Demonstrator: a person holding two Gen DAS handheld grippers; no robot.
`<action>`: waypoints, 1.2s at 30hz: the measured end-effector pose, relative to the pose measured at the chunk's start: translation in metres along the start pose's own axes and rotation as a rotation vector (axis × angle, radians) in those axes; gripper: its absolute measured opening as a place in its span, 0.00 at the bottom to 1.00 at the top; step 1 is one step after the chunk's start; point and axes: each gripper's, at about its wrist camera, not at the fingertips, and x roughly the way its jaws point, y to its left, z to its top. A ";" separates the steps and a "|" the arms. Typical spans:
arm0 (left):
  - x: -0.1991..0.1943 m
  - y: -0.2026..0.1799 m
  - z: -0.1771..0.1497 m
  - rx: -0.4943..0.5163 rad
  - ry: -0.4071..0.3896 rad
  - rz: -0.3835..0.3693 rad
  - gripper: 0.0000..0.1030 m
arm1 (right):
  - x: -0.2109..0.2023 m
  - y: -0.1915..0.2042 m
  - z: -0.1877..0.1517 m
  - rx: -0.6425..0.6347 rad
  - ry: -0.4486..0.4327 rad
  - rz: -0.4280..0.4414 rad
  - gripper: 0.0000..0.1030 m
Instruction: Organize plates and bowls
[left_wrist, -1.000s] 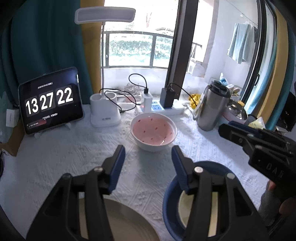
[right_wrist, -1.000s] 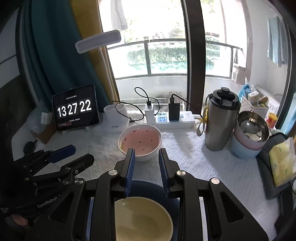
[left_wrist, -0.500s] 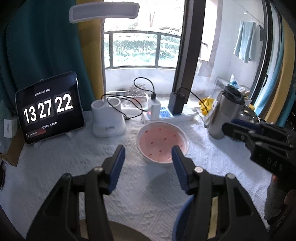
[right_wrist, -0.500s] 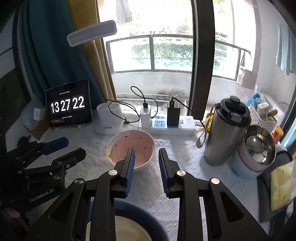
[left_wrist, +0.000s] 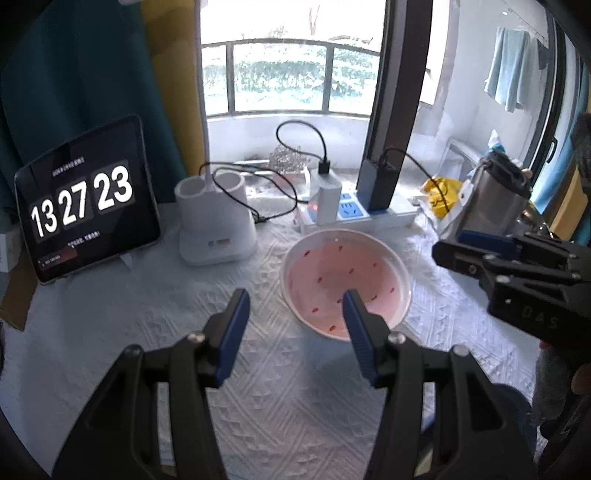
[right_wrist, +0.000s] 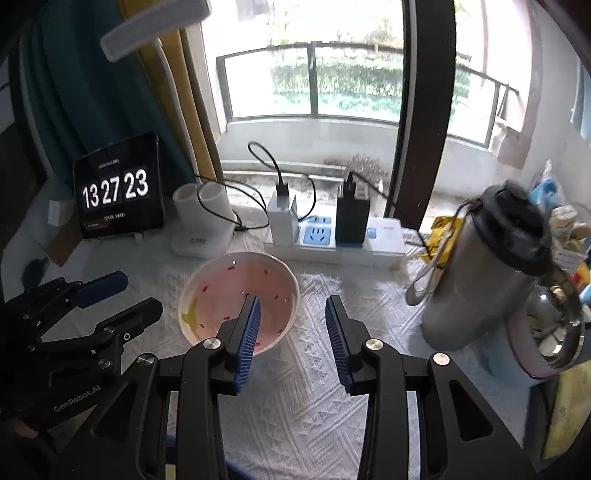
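Note:
A pink bowl with red flecks and a white rim (left_wrist: 345, 280) stands on the white cloth in the middle; it also shows in the right wrist view (right_wrist: 236, 295). My left gripper (left_wrist: 295, 306) is open and empty, its right finger over the bowl's near side. My right gripper (right_wrist: 293, 308) is open and empty, its left finger over the bowl's right part. Each gripper shows in the other's view: the right one (left_wrist: 517, 273), the left one (right_wrist: 88, 306). A stack of bowls with a steel one on top (right_wrist: 550, 332) stands at the far right.
A tablet clock (left_wrist: 85, 199) stands at the back left, a white lamp base (left_wrist: 214, 221) beside it. A power strip with chargers (right_wrist: 332, 232) lies behind the bowl. A steel flask (right_wrist: 484, 273) stands right of it.
Both grippers have moved forward and up towards the pink bowl. The blue plate with the cream bowl and the grey plate have dropped out of view below. The right gripper has opened wider.

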 end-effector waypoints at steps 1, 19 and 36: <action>0.003 0.000 0.000 -0.004 0.008 -0.004 0.52 | 0.005 -0.001 0.001 0.001 0.013 0.001 0.38; 0.058 0.011 0.000 -0.088 0.209 -0.035 0.52 | 0.088 -0.017 0.013 0.048 0.285 0.101 0.38; 0.079 0.002 -0.005 -0.089 0.253 -0.076 0.43 | 0.112 -0.008 0.011 0.020 0.389 0.217 0.28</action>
